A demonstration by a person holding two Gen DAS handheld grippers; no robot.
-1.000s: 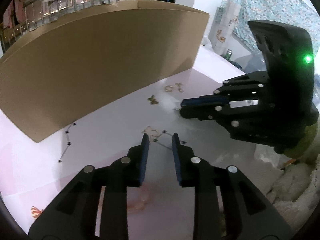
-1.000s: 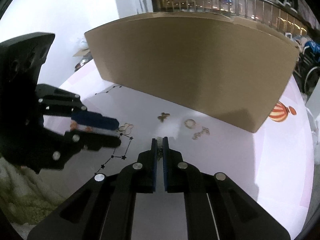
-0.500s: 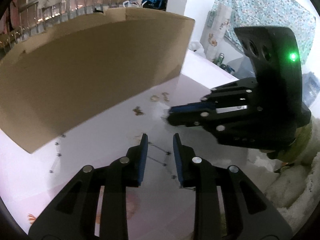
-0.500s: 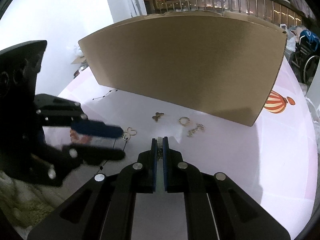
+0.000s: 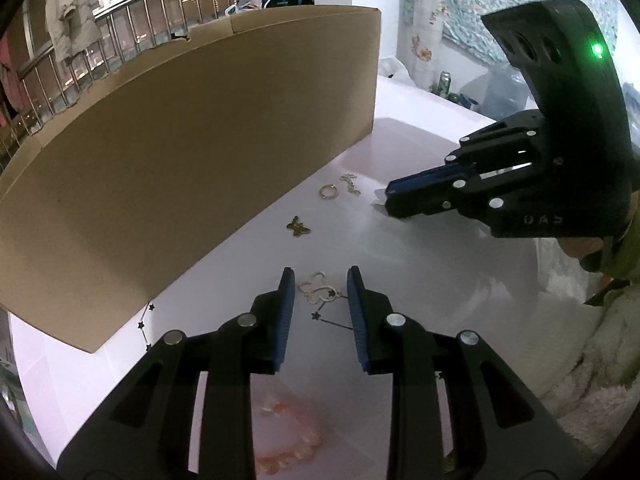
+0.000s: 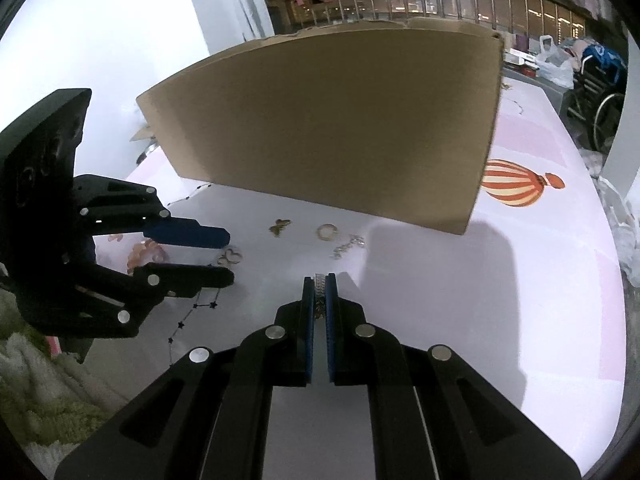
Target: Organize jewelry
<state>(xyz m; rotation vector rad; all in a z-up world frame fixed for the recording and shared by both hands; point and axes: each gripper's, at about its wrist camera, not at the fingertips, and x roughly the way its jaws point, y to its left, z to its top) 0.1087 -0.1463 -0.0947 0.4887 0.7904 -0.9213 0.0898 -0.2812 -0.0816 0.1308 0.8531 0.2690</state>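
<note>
- The left tool (image 5: 320, 280) hovers low in the frame with its jaws apart, a pale open-work butterfly pendant (image 5: 319, 289) lying on the pink tabletop (image 5: 420, 264) between its tips, untouched.
- The right tool (image 6: 319, 280) is clamped on a small chain (image 6: 319, 281).
- A gold butterfly charm (image 5: 298, 227), a ring (image 5: 328, 191) and a silver charm (image 5: 350, 182) lie mid-frame beside the cardboard panel (image 5: 192, 152).

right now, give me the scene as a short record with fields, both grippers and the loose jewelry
left gripper: open, jaws either side of the outline butterfly pendant, not pressing it
right gripper: shut on a thin silver chain
gold butterfly charm: loose on the table, near the box
ring: loose, beyond the butterfly charm
small silver piece: beside the ring
cardboard box: stands behind the jewelry
</note>
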